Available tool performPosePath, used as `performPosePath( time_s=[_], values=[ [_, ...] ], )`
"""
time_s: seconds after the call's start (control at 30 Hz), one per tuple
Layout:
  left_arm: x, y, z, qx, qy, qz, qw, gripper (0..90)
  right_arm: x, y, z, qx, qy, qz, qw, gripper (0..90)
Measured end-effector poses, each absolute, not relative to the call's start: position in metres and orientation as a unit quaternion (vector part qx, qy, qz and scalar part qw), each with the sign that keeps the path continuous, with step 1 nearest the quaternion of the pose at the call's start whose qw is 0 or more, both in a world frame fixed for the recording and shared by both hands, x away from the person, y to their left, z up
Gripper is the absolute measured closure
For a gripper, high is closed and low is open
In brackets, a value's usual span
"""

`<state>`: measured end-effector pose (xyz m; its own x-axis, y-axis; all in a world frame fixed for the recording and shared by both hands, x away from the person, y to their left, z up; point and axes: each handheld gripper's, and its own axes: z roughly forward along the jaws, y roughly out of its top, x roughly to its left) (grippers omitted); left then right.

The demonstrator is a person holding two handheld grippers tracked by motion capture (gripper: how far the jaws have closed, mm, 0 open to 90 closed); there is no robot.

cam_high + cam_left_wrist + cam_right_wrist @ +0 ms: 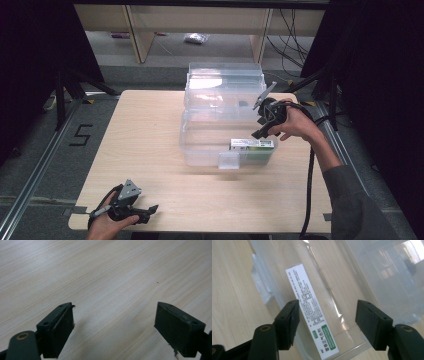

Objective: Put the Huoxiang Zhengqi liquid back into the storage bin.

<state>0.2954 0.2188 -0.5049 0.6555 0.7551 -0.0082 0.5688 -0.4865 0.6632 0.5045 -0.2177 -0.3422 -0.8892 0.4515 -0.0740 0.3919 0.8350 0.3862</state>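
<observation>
**Right gripper above the clear bin, left gripper at the near table edge**

A clear plastic bin [220, 135] sits at the middle of the wooden table [145, 145], its lid [225, 82] standing open at the 12 o'clock side. Inside it lies a white and green box [252, 145], in the bin's front right corner, at about 4 o'clock from the bin's centre. In the high view the box's long axis runs from 9 to 3 o'clock, along the bin's near wall. In the right gripper view the same box [312, 312] lies on a slant, running from 11 to 5 o'clock, with its green-printed end toward 5 o'clock and its white text panel facing up.

The right gripper [261, 127] is held by a hand [295, 122] over the bin's right side, at 3 o'clock on the table. Its jaws are spread wide with nothing between them, hovering above the box and apart from it.

The left gripper [150, 210] rests low by the near edge at 7 o'clock, well apart from the bin. Its jaws are also spread, over bare wood.
</observation>
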Motion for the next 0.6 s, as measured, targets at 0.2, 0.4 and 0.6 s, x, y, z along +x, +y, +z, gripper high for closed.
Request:
performPosePath(
  time_s=[0.2,0.4,0.6],
  values=[
    [0.295,0.219,-0.505,0.85,0.39,0.144,0.324,15.1,0.498,-0.223,-0.342,0.242,0.943,0.209,0.095,34.4],
    [0.295,0.218,-0.505,0.847,0.392,0.144,0.329,15.1,0.492,-0.227,-0.346,0.255,0.935,0.227,0.099,34.0],
    [0.295,0.218,-0.505,0.85,0.389,0.145,0.324,15.1,0.486,-0.231,-0.352,0.273,0.925,0.243,0.106,33.2]
  ],
)
